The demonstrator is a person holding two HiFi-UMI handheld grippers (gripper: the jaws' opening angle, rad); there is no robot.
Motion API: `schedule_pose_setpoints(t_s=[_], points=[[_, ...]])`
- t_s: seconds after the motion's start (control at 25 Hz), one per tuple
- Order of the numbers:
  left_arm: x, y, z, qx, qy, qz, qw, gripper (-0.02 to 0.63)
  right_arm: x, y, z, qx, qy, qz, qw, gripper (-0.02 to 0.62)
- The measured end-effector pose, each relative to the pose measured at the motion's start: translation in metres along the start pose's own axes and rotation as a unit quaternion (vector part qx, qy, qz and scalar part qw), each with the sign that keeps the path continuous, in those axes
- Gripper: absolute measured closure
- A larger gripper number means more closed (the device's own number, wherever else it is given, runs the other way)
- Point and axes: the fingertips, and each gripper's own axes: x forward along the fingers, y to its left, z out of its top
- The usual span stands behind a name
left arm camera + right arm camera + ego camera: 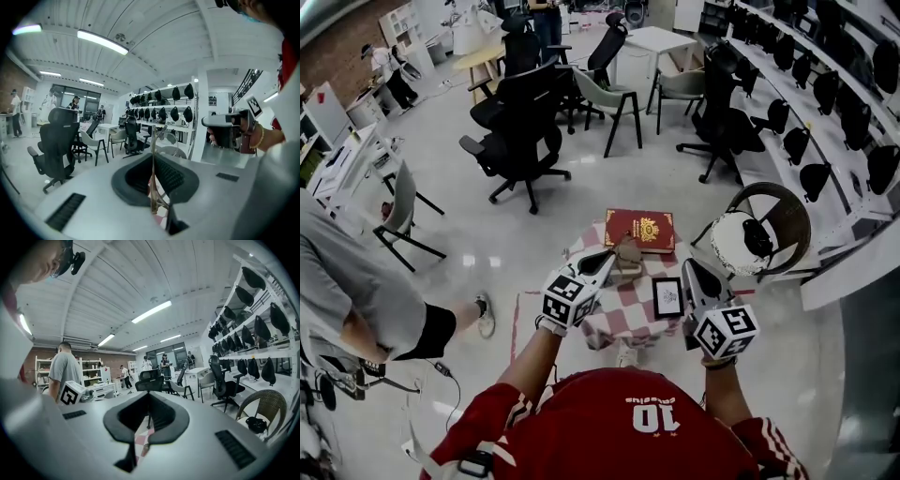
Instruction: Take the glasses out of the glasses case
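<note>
A small table with a red-and-white checked cloth stands in front of me. On it a tan glasses case lies by the tips of my left gripper. In the left gripper view that gripper is shut on thin gold-framed glasses, held edge-on, with one temple arm sticking up past the jaws. My right gripper hovers over the table's right side, apart from the case. In its own view it is shut with nothing between its jaws.
A red book lies at the table's far edge and a black-framed square at its right. A wicker chair stands to the right, black office chairs beyond, a person in grey at left.
</note>
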Motion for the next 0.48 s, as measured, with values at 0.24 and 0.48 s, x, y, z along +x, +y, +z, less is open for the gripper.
schedule_pose_setpoints(t_s=[0.24,0.48], points=[[-0.039,-0.005,0.033,0.014,-0.035,0.013,0.9992,0.586,-0.013,0.009,0.009,-0.001,-0.019,-0.011,1.000,0.579],[-0.077,0.000,0.042,-0.001,-0.059,0.040,0.9974,0.586,-0.024,0.025,0.008,0.001,-0.030,-0.015,0.999,0.579]])
